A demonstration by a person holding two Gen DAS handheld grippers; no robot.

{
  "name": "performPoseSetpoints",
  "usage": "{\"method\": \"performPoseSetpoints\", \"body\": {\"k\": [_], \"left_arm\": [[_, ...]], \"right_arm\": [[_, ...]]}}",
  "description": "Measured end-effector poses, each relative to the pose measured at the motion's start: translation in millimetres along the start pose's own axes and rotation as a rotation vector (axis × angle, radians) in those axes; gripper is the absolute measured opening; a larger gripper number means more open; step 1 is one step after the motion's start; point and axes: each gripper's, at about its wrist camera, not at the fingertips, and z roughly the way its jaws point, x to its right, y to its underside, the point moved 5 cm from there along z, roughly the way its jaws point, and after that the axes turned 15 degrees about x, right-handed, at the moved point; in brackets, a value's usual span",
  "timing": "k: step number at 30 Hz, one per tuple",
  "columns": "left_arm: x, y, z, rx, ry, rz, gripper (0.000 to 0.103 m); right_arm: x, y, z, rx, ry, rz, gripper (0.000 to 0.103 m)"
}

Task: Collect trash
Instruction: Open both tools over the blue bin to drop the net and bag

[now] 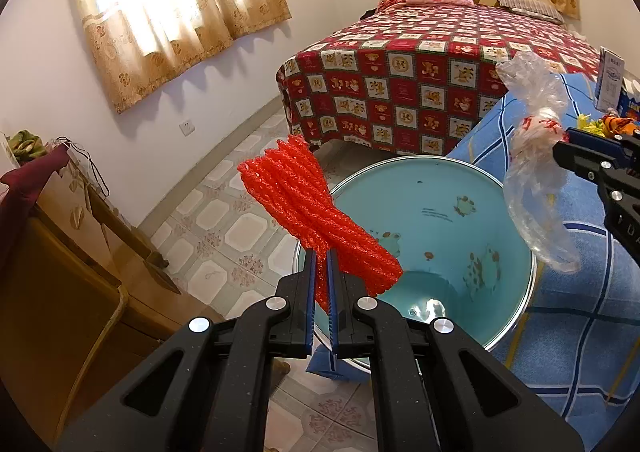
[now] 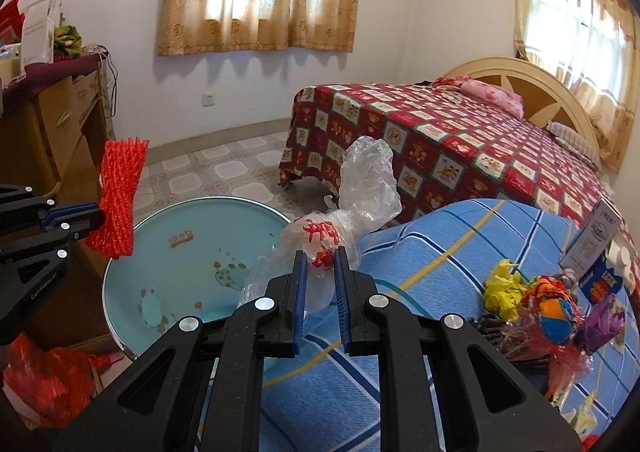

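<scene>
While wrappers (image 2: 552, 308) remain on the blue-checked desk (image 2: 420, 252), the left gripper (image 1: 320, 284) clamps red foam netting (image 1: 316, 212) and the right gripper (image 2: 321, 276) clamps a plastic bag (image 2: 360, 188) above the empty basin (image 1: 440, 212).

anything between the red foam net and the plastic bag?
No object. In the left wrist view the red foam net and plastic bag hang apart, with only the light blue basin open below the gap.

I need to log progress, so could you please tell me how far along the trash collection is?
Nothing looks binned yet: the light blue bin shows no trash inside. In hand: the left gripper is shut on a red foam net above the bin, and the right gripper is shut on a clear plastic bag. Left: the crumpled wrappers and a carton on the blue checked cloth.
</scene>
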Motion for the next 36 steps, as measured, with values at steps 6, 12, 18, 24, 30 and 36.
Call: {"method": "performPoseSetpoints", "body": {"k": [6, 12, 18, 24, 30, 36], "left_arm": [[-1, 0, 0, 0.0, 0.002, -0.001, 0.005], [0, 2, 1, 0.001, 0.003, -0.002, 0.005], [5, 4, 2, 0.0, 0.012, -0.002, 0.005], [14, 4, -1, 0.007, 0.048, -0.007, 0.006], [21, 4, -6, 0.007, 0.062, -0.012, 0.036], [23, 4, -7, 0.013, 0.069, -0.015, 0.055]], "right_arm": [[-5, -1, 3, -0.005, -0.009, -0.004, 0.015], [-9, -1, 4, -0.004, -0.014, -0.006, 0.015], [-12, -2, 4, -0.003, -0.022, -0.008, 0.015], [-17, -2, 6, -0.004, -0.045, -0.009, 0.016], [-20, -1, 6, 0.001, -0.065, 0.01, 0.042], [-12, 0, -6, 0.01, -0.047, 0.038, 0.05]]}}
